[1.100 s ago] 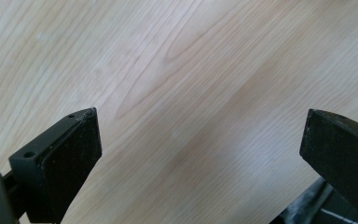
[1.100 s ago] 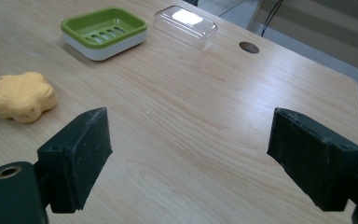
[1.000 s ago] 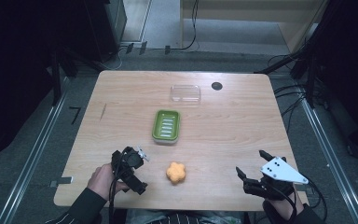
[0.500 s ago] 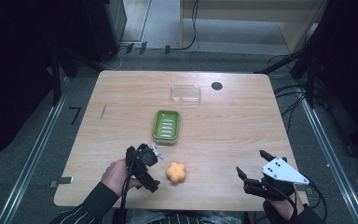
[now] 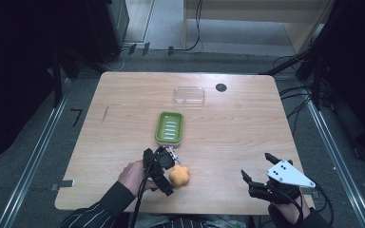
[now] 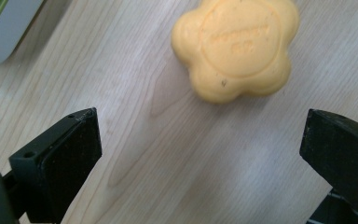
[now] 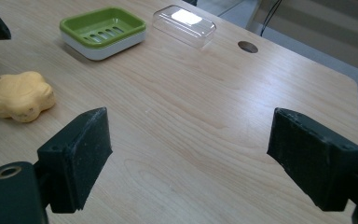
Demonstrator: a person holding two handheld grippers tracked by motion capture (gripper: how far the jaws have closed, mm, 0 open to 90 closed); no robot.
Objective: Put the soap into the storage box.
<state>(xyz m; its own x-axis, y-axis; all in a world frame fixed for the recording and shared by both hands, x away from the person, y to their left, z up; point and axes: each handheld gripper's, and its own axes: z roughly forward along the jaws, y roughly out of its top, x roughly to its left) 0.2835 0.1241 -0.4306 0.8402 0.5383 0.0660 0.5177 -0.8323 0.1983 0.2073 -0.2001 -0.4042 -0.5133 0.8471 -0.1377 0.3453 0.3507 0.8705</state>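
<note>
Just ahead of the left gripper (image 5: 164, 168), fingers wide apart and holding nothing, the soap (image 6: 235, 46) lies flat on the table (image 5: 237, 128), near the green dish (image 5: 170, 127). No long axis: flower-shaped. Right gripper (image 5: 261, 178) idles well off, also gaping, empty. Left is nearer.

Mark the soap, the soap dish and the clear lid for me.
soap (image 6: 237, 46), left gripper view, middle of its stamped top
soap dish (image 5: 170, 127), high view, slotted floor
clear lid (image 7: 184, 21), right gripper view, its top

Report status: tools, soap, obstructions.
Left tool open, beside soap, not gripping. Right tool open, idle. Green dish beyond; nothing between.
</note>
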